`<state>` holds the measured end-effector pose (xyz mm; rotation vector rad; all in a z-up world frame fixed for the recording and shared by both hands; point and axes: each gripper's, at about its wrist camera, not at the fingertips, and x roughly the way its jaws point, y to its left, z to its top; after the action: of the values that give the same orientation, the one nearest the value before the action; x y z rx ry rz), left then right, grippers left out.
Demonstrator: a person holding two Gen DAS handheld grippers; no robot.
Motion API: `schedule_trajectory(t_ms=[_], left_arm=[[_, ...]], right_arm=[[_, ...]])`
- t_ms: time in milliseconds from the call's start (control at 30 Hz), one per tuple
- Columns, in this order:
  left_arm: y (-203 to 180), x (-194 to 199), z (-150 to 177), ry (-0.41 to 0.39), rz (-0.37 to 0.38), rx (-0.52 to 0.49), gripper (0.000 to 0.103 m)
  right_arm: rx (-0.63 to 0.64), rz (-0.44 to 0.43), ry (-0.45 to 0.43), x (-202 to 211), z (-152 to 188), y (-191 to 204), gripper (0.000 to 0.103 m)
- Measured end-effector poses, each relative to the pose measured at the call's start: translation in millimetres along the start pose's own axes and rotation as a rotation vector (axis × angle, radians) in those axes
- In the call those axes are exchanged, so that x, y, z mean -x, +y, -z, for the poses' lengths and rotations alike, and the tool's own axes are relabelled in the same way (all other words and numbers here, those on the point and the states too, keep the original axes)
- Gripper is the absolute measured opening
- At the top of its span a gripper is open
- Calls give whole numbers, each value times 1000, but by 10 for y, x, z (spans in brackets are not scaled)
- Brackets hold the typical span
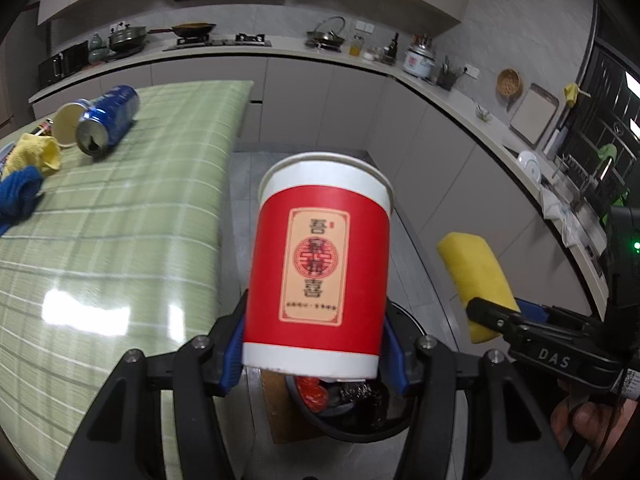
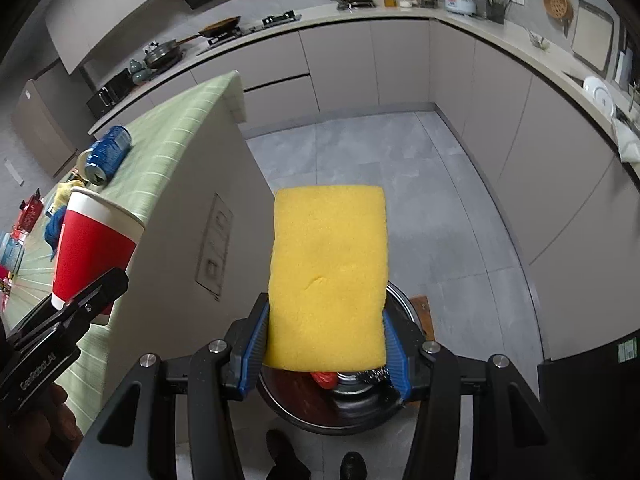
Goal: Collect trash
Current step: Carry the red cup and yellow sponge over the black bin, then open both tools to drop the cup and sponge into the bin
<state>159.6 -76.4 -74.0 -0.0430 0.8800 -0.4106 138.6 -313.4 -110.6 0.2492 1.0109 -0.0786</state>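
My left gripper (image 1: 314,354) is shut on a red and white paper cup (image 1: 320,264), held upright over a round black trash bin (image 1: 360,420) on the floor. The cup also shows in the right wrist view (image 2: 92,248). My right gripper (image 2: 326,354) is shut on a yellow sponge (image 2: 330,276), held above the same bin (image 2: 332,408), which holds red and dark trash. The sponge also shows in the left wrist view (image 1: 476,280). A blue can (image 1: 108,120) lies on its side on the green table (image 1: 120,240).
Beside the can lie a white cup (image 1: 66,122), a yellow cloth (image 1: 36,156) and a blue cloth (image 1: 18,196). Kitchen counters (image 2: 500,36) with cookware run along the back and right walls. Grey tiled floor (image 2: 400,168) lies between table and cabinets.
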Motion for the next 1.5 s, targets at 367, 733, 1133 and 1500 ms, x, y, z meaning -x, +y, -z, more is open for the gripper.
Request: schedule_trajectory(t_ms=[367, 733, 1133, 1500], left_arm=[[-244, -483, 393, 136, 7, 14, 57], [-371, -932, 722, 261, -14, 18, 57], [-475, -1289, 1094, 377, -27, 21, 57], [-417, -1156, 1074, 352, -109, 27, 95]], right_arm=[[-10, 23, 103, -373, 333, -401, 54], [-1, 4, 210, -859, 506, -516, 54], [-36, -87, 307, -1352, 523, -420, 54], [-168, -84, 271, -1318, 390, -686, 87]])
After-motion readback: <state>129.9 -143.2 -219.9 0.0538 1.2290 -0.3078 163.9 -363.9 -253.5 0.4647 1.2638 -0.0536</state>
